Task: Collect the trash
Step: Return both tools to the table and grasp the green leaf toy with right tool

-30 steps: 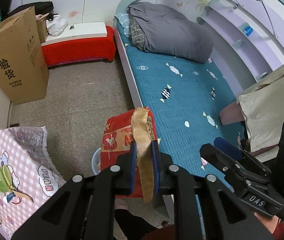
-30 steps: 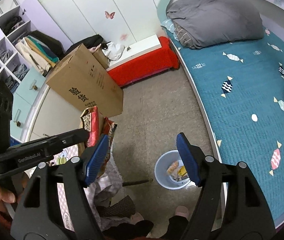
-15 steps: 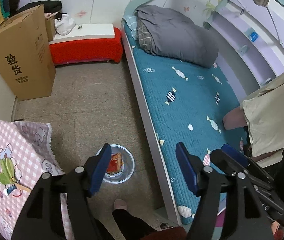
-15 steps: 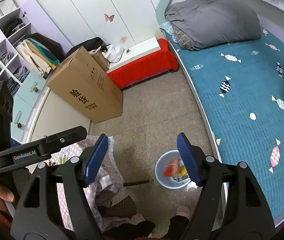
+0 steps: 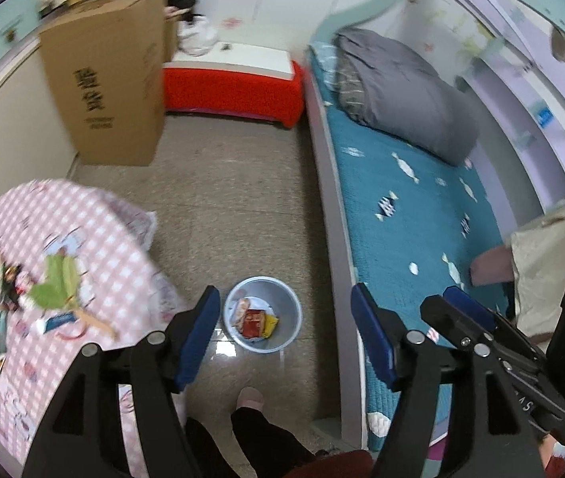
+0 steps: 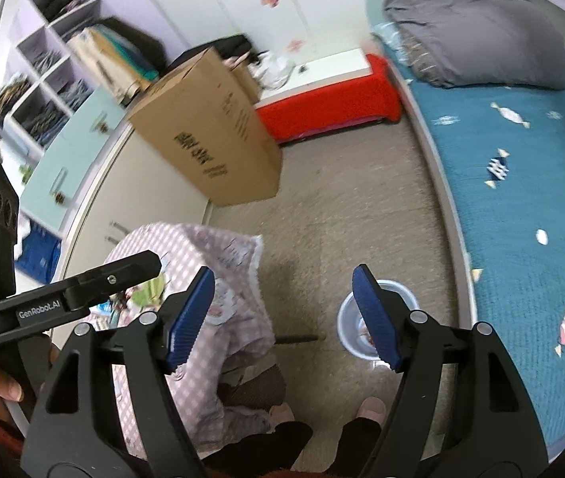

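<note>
Two open grippers, left gripper [image 5: 282,330] above trash bin [image 5: 262,314], wrappers [image 5: 254,318] inside

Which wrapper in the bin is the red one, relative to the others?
In the left wrist view, the red wrapper lies mid-bin, between a pale orange packet on its left and a yellow wrapper on its right.

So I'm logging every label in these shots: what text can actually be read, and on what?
"GenRobot.AI": on the side of the left hand-held gripper, seen in the right wrist view.
Black printed characters on the cardboard box: blurred, unreadable.
White letters on the right hand-held gripper body, in the left wrist view: partial and upside down, unreadable.
Print on the wrappers in the trash bin: too small.
</note>
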